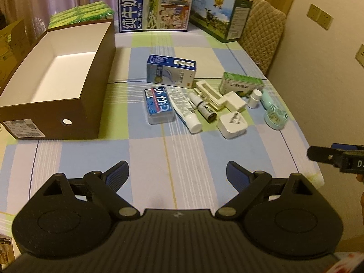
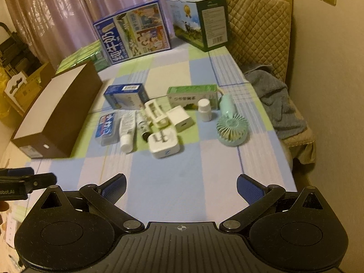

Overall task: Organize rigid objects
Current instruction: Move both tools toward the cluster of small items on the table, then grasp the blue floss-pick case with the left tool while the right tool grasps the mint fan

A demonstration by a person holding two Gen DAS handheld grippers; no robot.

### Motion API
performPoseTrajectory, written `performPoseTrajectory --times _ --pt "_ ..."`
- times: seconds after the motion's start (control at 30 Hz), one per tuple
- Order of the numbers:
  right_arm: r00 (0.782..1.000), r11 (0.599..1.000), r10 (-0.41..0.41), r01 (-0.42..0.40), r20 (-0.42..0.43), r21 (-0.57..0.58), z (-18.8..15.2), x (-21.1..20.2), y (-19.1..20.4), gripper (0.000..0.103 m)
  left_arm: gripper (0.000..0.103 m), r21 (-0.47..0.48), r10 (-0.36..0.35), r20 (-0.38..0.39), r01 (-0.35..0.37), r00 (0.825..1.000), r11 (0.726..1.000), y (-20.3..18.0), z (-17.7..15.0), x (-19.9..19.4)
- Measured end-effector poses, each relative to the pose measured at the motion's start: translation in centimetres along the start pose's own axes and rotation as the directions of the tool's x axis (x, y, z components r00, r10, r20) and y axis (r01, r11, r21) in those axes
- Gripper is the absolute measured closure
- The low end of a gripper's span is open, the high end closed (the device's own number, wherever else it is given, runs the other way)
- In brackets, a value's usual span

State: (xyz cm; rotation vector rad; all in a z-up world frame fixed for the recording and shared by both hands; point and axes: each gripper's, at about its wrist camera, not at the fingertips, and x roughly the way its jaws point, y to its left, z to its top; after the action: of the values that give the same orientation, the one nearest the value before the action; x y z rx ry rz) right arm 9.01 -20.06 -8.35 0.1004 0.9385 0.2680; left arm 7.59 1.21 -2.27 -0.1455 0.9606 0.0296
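— Brown cardboard at the far left: what is it?
— An open brown cardboard shoebox (image 1: pixel 56 77) with a white inside, lying on the checked blue, green and cream tablecloth (image 1: pixel 182 154).
— And to its right?
— A cluster of small rigid things. First a flat blue-labelled clear plastic case (image 1: pixel 158 104), with a blue and white rectangular carton (image 1: pixel 170 71) behind it. Just beside the case lies a white squeeze tube (image 1: pixel 185 111), then a slim silver-tipped cylinder (image 1: pixel 203 107), a cream plastic slotted holder (image 1: pixel 210 93), and a white square plug adapter (image 1: pixel 232 124) nearest the camera.
— Farther right?
— A green and white rectangular carton (image 1: pixel 241 86), a small white round bottle (image 1: pixel 254 99) standing upright, and a mint-green handheld fan (image 1: pixel 274 111) lying flat near the table's edge.
— The grippers?
— The left gripper (image 1: pixel 177 173) hovers over bare cloth, its blue ribbed pads spread wide, holding nothing. The right gripper (image 2: pixel 182 185) is likewise spread wide with nothing between its pads.
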Motion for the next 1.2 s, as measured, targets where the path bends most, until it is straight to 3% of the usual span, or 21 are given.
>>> performPoseTrajectory --times 0.1,0.37,0.77,1.07,1.2 --pt "1.0 1.0 0.002 -0.002 0.012 -0.006 1.0 1.1 -1.4 0.004 0.012 -0.01 0.016 -0.002 -0.016 1.0 1.0 0.1 0.8 1.0" --pt "1.0 1.0 0.008 -0.008 -0.004 -0.006 4.2 5.5 -5.9 0.03 0.012 -0.056 0.06 -0.002 -0.06 0.998 0.997 0.8 3.0 4.3" --pt "0.998 0.997 0.004 -0.009 -0.071 -0.072 8.7 13.5 -9.5 0.056 0.013 -0.112 0.119 -0.006 -0.119 0.993 0.987 1.4 5.8 9.3" --pt "0.993 0.996 -0.008 -0.003 -0.116 -0.092 10.7 18.1 -10.5 0.064 0.013 -0.139 0.156 -0.014 -0.157 0.988 0.978 2.2 7.0 12.1" --pt "0.991 0.996 -0.008 -0.005 -0.136 -0.091 11.1 19.4 -10.7 0.065 0.018 -0.147 0.166 -0.024 -0.168 0.986 0.975 2.4 7.4 13.1"
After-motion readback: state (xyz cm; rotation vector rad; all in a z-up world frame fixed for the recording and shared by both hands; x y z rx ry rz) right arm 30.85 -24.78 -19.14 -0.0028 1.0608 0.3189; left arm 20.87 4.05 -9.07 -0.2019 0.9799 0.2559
